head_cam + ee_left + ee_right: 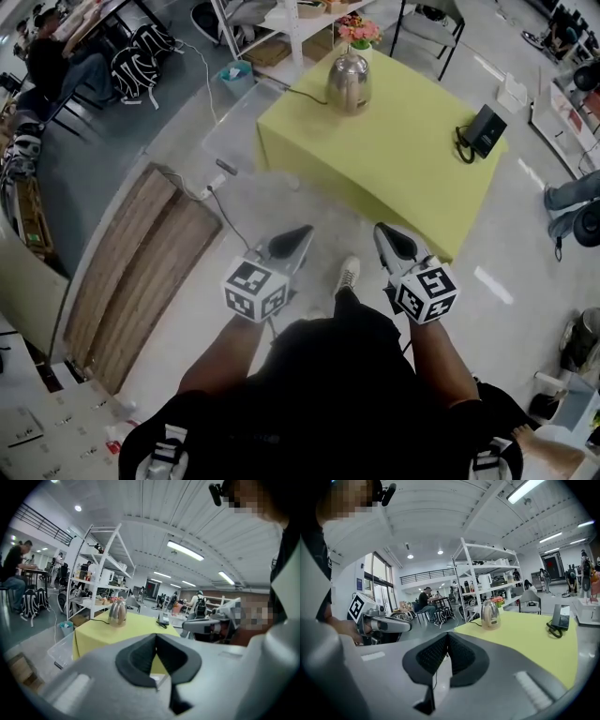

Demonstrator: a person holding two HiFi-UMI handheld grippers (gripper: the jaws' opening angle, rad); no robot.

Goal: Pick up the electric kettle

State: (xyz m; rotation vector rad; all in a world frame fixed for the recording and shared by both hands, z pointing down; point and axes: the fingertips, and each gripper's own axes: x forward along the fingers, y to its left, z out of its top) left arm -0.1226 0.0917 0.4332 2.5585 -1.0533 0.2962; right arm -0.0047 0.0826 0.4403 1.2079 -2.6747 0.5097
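Two grippers are held out in front of the person, side by side, both short of the table (403,178), so the pick-up itself has not begun; I read this as the approach. The left gripper (291,241) has its jaws closed tip to tip with nothing between them. The right gripper (395,242) is clenched and empty in the same way, probably because there is nothing within reach to grasp yet. Both point forward and a little down toward the table, which keeps the kettle (349,81) in sight in each gripper view. The kettle stands upright on the far part of the yellow-green table, close to its far edge and well apart from both grippers. A cord (298,93) leaves its base and runs off the table's left side, which suggests it is plugged in somewhere beyond, and flowers (359,31) stand just behind it. A phone (482,131) sits by the right edge, well apart from the kettle, so it should not get in the way. Where the handle faces is too small to tell. To my mind the next move calls for getting closer or round the table, then opening one gripper's jaws before the handle; the cord may tug or drag as the kettle lifts.
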